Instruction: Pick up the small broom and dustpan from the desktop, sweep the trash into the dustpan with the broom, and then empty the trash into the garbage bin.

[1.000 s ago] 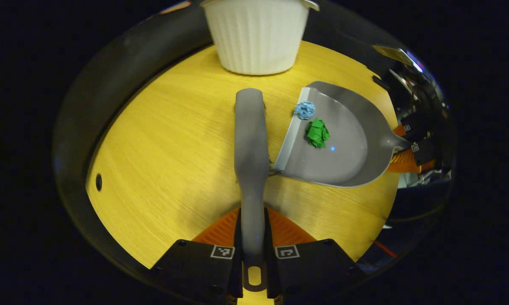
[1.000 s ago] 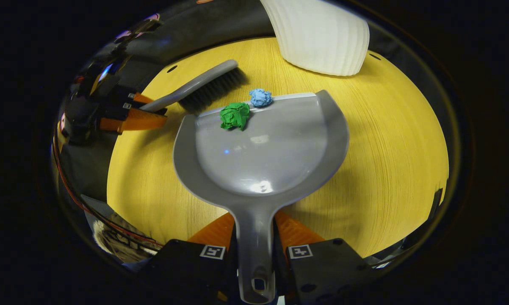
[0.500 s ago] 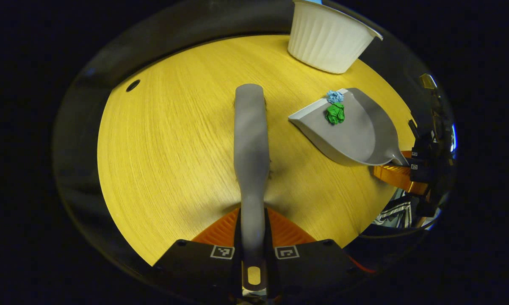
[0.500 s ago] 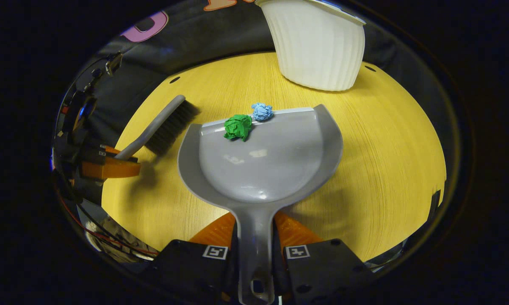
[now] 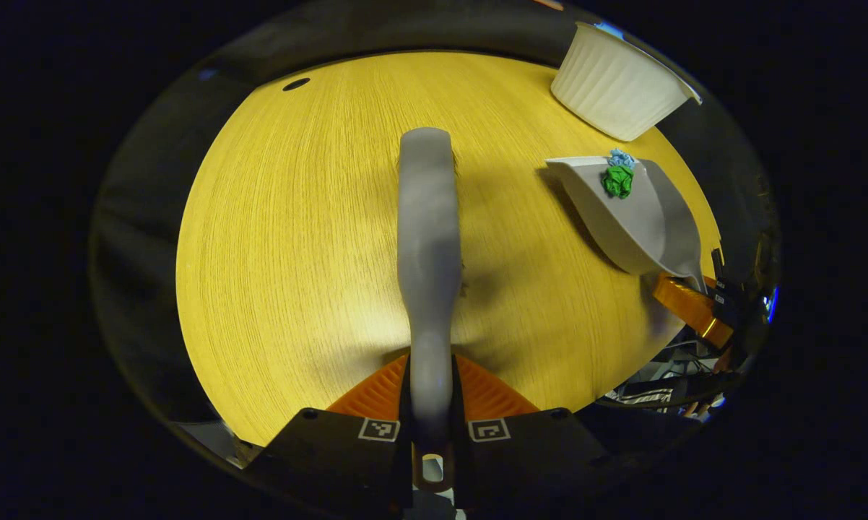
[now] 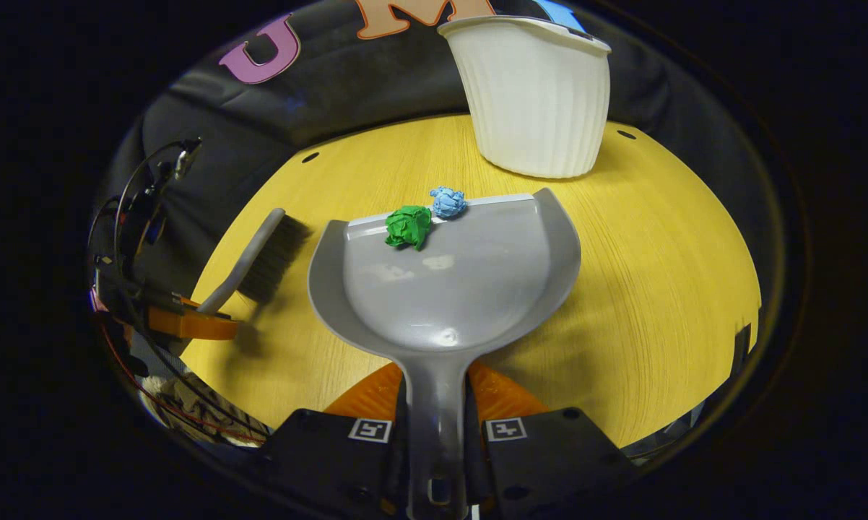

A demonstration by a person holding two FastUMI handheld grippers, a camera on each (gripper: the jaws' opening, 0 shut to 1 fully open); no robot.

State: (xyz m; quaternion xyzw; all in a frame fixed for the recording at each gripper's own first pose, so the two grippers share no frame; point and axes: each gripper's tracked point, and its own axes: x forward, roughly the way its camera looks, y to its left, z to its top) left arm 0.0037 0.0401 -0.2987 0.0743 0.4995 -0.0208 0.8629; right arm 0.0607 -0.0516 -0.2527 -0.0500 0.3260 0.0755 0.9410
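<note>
Lifting dustpan (image 6: 448, 289) off tabletop (image 6: 658, 253) toward bin (image 6: 531, 97), right jaws gripping its handle, left jaws gripping broom (image 5: 427, 253) drawn aside, risking green wad (image 6: 408, 225) and blue wad (image 6: 448, 202) rolling off the lip if tipping forward.

In the right gripper view, the grey plastic dustpan (image 6: 448, 282) sits over the yellow wooden desktop (image 6: 658, 274), with the crumpled green paper ball (image 6: 408, 226) and the crumpled blue paper ball (image 6: 448, 202) side by side at its front lip. The white ribbed garbage bin (image 6: 535, 94) stands behind it, and the grey small broom (image 6: 261, 256) lies to its left.
</note>
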